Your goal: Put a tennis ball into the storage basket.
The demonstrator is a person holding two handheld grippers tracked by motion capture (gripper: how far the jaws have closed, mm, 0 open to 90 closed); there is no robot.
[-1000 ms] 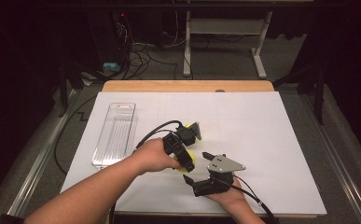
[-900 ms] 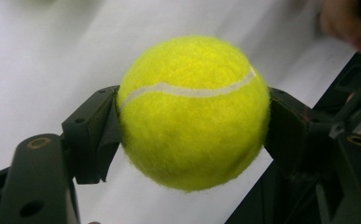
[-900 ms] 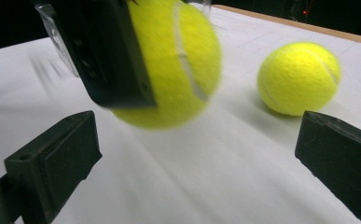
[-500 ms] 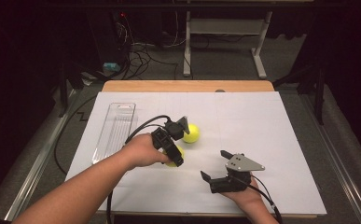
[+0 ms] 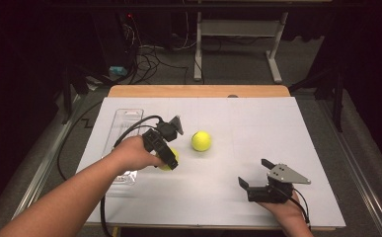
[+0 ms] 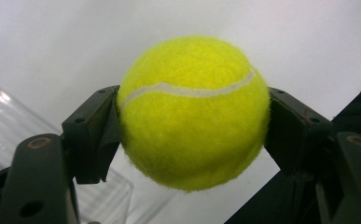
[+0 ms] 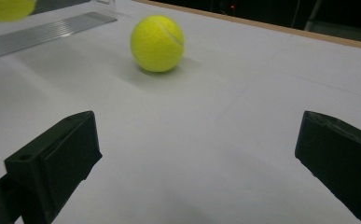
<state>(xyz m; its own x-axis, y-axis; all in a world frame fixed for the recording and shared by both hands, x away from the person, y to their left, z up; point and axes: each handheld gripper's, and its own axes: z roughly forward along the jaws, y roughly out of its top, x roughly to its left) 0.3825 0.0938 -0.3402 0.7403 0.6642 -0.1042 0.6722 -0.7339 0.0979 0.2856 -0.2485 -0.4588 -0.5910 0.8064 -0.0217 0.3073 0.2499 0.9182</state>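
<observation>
Here, line by line, is what you have in front of you:
Clear plastic tray (image 5: 127,129): lies lengthwise at the left of the white-covered desk (image 5: 257,123); your left hand (image 5: 132,154) and forearm cover its near end, and what shows of it holds nothing.
Your left gripper (image 6: 192,121): its jaws are clamped on a tennis ball (image 6: 193,112), one jaw pressing each side, held just beside the tray's right edge.
Second tennis ball (image 5: 201,140): rests alone on the desk, near the held ball and to its right.
Your right gripper (image 5: 258,178): sits low at the near right of the desk, jaws spread wide with nothing between them, well apart from the loose ball.
Hard to make out: from above, the held ball is mostly hidden behind your left gripper; in the right gripper view it is cut off at the top left corner.
</observation>
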